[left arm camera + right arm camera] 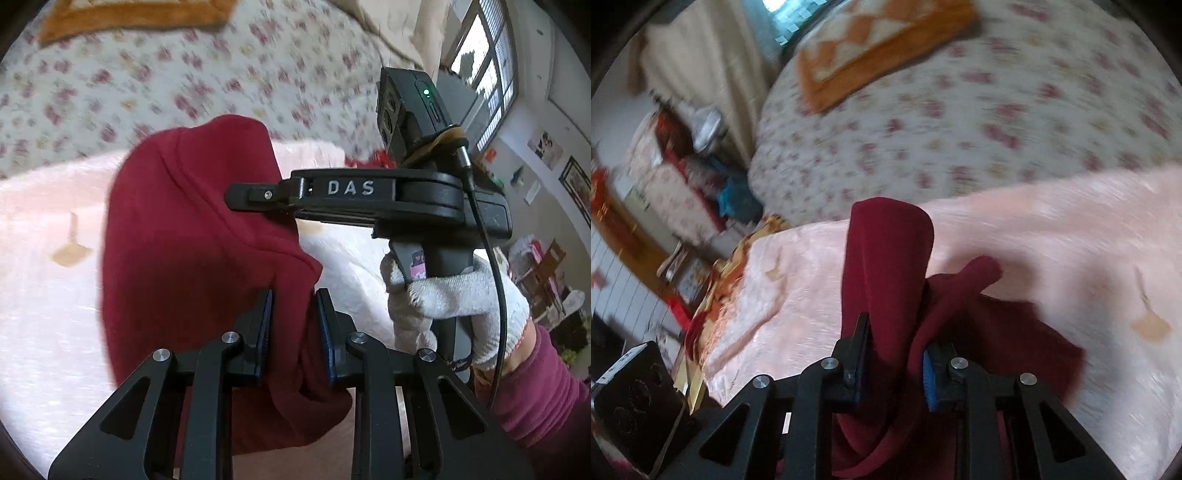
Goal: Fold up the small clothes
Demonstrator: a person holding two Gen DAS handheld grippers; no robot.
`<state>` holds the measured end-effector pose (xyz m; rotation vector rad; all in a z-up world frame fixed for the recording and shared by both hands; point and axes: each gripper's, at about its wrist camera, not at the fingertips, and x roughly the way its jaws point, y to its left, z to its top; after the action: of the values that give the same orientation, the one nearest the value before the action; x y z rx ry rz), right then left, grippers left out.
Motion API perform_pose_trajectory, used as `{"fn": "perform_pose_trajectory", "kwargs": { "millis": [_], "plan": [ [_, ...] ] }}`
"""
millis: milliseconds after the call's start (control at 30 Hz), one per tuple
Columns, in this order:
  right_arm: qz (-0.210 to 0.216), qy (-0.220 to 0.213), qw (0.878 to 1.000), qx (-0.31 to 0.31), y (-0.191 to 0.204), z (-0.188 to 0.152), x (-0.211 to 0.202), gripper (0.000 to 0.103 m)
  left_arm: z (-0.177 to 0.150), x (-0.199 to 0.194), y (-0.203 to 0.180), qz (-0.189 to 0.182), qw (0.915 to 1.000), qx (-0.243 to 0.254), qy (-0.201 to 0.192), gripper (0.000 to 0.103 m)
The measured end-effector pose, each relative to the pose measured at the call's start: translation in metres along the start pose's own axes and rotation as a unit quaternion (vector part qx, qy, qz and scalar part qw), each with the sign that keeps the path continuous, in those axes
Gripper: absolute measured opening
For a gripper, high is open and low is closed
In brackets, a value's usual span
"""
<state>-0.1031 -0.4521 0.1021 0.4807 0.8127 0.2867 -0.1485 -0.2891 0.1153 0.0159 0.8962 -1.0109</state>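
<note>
A dark red garment (pixel 192 236) hangs bunched above a pale pink blanket (pixel 44 280) on the bed. My left gripper (pixel 293 306) is shut on a fold of it, blue pads pressing the cloth from both sides. In the left wrist view the right gripper (pixel 236 194) comes in from the right, held by a gloved hand (pixel 454 299), its tip against the red cloth. From the right wrist camera, my right gripper (pixel 895 350) is shut on the red garment (pixel 886 266), which stands up between the fingers and trails off to the right over the pink blanket (pixel 1052 240).
A floral bedsheet (pixel 184 74) lies beyond the blanket, with an orange patterned cushion (pixel 882 40) at its far side. Cluttered furniture and boxes (pixel 676 177) stand left of the bed. A window (pixel 487 66) and shelves fill the right wall. The left gripper's housing (pixel 635 402) shows at lower left.
</note>
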Motion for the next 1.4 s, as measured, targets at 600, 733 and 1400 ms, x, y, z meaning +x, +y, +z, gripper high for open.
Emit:
{"fn": "perform_pose_trajectory", "kwargs": {
  "millis": [600,733,1400],
  "plan": [
    [-0.082,-0.028,0.996,0.010,-0.026,-0.026,-0.043,0.024,-0.030,-0.057,0.029,0.112,0.9923,0.053,-0.009,0.050],
    [-0.046,0.002,0.998,-0.052,0.025,-0.042,-0.043,0.046,-0.032,-0.044,0.054,0.145,0.9893,0.009,0.000,0.050],
    [-0.123,0.024,0.989,-0.085,0.032,-0.087,-0.032,0.043,-0.046,-0.011,0.056,0.182,0.9828,0.003,0.029,0.050]
  ]
}}
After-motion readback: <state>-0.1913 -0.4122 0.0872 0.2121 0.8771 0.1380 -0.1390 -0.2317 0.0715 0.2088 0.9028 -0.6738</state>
